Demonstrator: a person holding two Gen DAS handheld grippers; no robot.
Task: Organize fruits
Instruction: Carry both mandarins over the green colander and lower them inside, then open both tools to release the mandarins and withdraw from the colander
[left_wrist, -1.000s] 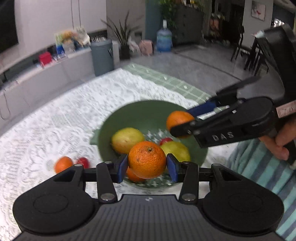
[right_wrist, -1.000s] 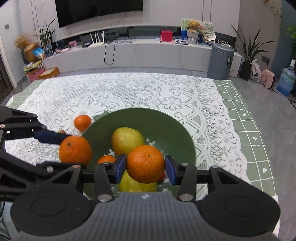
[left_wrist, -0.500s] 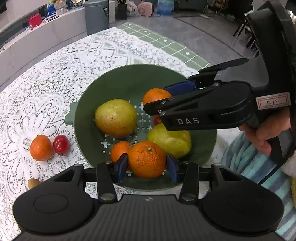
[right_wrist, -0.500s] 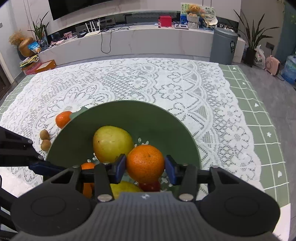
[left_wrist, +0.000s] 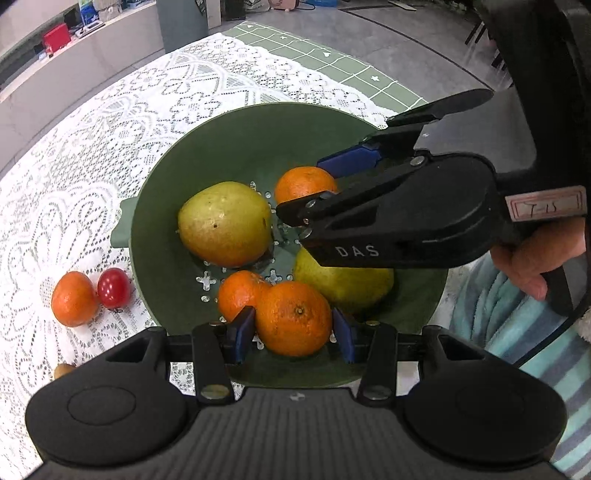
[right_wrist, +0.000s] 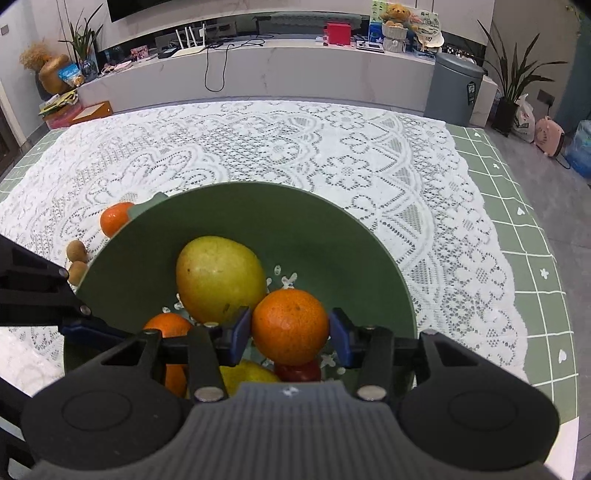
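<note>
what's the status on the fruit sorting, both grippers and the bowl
Left gripper shut on an orange, low in the green bowl. Right gripper shut on a second orange, also over the bowl. Pears crowd the bottom.

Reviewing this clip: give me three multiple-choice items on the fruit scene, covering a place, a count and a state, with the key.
1. Relative to the green bowl, the small brown fruits lie: A inside it; B outside it, on the lace cloth; C on the floor.
2. Pears in the bowl: A one; B two; C four.
3. The left tool is: A empty; B closed on an orange; C closed on a banana.

Key: B, they sit on the lace beside the rim; B, two yellow-green pears show; B, the blue pads flank the orange.
</note>
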